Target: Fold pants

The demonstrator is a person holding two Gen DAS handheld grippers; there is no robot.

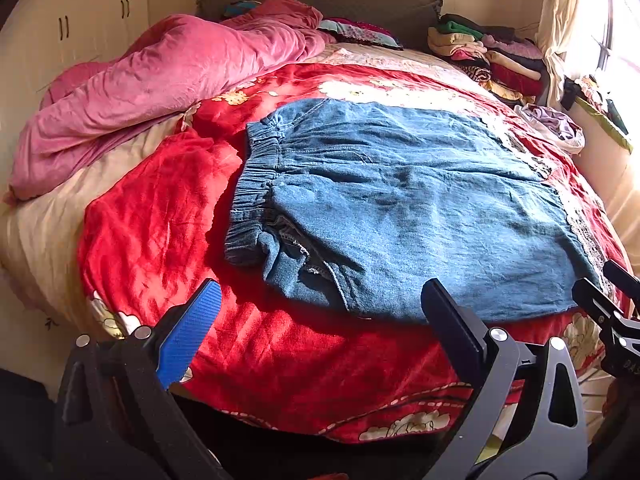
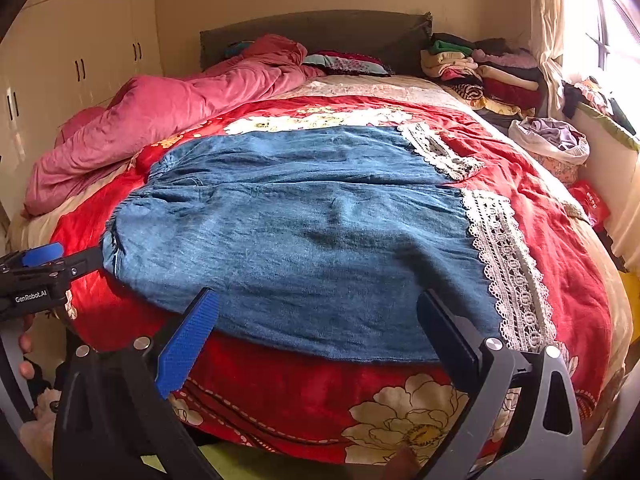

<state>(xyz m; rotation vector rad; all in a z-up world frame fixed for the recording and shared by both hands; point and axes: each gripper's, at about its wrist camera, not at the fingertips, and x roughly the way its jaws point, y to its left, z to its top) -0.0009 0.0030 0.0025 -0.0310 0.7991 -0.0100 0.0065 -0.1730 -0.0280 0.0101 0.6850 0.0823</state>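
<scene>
**Both tongs wide open at the bed's edge, denim pants laid flat**

Left gripper (image 1: 320,320) hangs with jaws spread wide and nothing between them, blue pad at eight o'clock, black finger at five, just short of the pants' near hem. Right gripper (image 2: 316,332) matches it: jaws gaping, empty, poised over the near edge of the denim. The blue pants (image 1: 400,208) lie flat across the red floral blanket (image 1: 152,232), elastic waistband at nine o'clock, lace-trimmed cuffs (image 2: 508,264) at three. Out at eleven o'clock, a rumpled pink duvet (image 1: 152,84). At one o'clock, a stack of folded clothes (image 1: 488,56) beside the headboard (image 2: 320,36).
</scene>
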